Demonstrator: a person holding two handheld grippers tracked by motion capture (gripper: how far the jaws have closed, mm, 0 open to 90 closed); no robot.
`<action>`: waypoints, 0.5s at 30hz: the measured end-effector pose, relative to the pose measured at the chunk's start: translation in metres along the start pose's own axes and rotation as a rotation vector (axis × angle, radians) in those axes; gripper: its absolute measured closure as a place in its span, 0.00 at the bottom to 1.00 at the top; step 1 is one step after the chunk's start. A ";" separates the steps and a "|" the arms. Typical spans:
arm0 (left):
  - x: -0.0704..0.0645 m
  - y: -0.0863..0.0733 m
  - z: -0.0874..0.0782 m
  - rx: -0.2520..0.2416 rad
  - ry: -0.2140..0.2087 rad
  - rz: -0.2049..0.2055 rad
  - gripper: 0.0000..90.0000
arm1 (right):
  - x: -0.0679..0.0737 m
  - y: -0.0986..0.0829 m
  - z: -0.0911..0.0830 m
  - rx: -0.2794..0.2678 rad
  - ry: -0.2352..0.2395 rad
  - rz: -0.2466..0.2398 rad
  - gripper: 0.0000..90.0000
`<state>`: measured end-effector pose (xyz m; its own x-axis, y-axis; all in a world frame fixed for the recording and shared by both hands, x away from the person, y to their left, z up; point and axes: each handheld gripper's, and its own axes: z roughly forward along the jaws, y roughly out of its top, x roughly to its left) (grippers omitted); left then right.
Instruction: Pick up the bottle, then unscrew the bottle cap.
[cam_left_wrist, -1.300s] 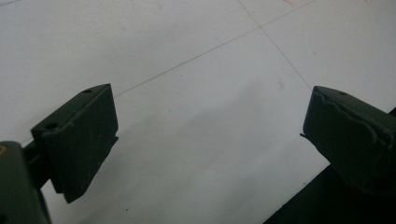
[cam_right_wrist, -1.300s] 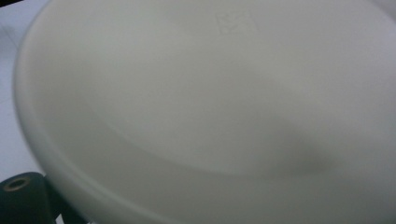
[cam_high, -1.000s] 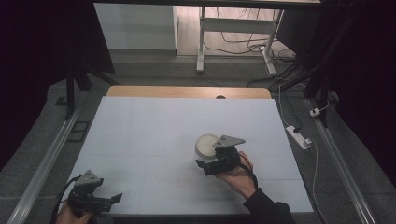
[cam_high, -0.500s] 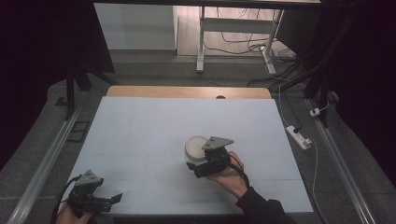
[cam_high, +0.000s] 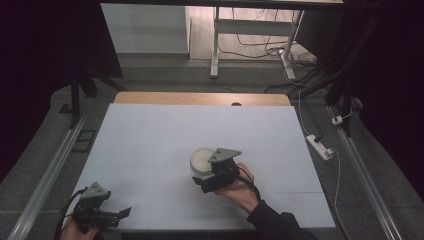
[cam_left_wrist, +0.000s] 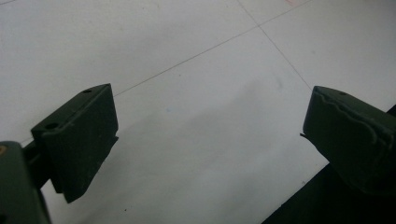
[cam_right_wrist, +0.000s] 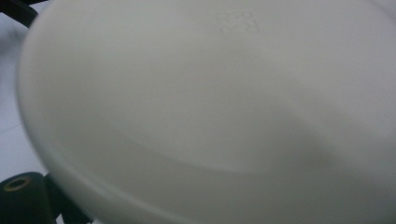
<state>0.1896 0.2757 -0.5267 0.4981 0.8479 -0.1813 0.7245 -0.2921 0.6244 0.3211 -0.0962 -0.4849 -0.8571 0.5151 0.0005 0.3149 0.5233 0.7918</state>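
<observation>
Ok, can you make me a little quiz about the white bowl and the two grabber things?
1. True or false: the left gripper holds something.
2. What is the white bowl next to? A: right gripper B: left gripper C: the table's far edge
3. What colour is the table?

Key: 1 false, its jaws stand apart over bare table. 2 A. 3 pale white.

Only marking was a faint embossed stamp on the white bowl (cam_right_wrist: 210, 116), near its top edge; characters weren't legible.
</observation>
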 end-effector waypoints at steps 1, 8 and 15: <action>0.000 0.000 0.000 0.000 0.001 0.000 0.05 | 0.000 0.000 0.000 -0.001 0.001 -0.004 0.07; 0.001 0.000 -0.001 -0.004 -0.005 -0.007 0.04 | 0.001 0.001 -0.001 -0.008 -0.001 -0.005 0.07; 0.002 -0.001 -0.002 -0.021 -0.018 -0.014 0.03 | 0.000 0.000 -0.002 -0.010 0.005 0.001 0.07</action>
<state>0.1891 0.2790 -0.5257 0.4962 0.8440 -0.2036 0.7215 -0.2704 0.6374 0.3207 -0.0975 -0.4833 -0.8590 0.5120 0.0040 0.3112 0.5159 0.7981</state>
